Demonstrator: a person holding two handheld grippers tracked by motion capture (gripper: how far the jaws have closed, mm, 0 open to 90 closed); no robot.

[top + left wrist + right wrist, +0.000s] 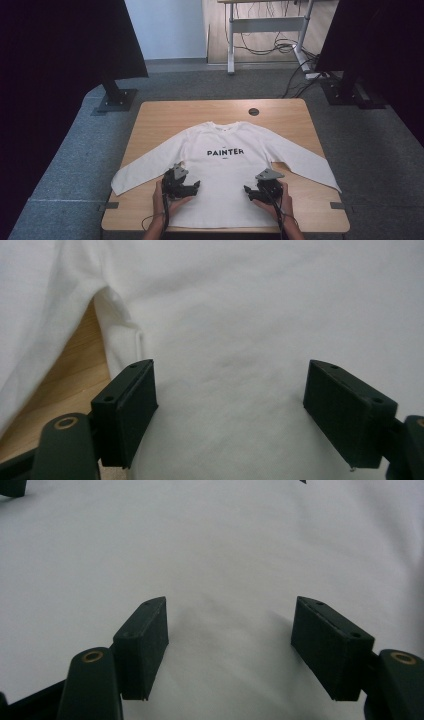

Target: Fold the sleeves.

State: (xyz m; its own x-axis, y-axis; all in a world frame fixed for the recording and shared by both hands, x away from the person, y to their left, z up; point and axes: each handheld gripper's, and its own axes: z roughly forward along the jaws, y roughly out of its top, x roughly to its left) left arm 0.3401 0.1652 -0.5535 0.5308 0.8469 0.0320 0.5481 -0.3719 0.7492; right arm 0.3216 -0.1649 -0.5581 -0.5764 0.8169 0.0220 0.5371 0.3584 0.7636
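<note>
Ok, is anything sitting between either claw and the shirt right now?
Nothing visible. The shirt lies flat on the table, and both claws are open right over its lower half: the left claw near the sleeve seam, the right claw over plain white fabric.

We hold a gripper in each hand, forearms coming in from the near edge. Our left gripper (196,184) sits low and points inward to the right, its grey three-cornered plate on top; our left hand (161,196) wraps its body from behind. Its jaws stand wide apart with nothing between them. Our right gripper (247,190) mirrors it, pointing inward to the left, our right hand (283,199) cupped around it, jaws likewise spread wide and holding nothing.
</note>
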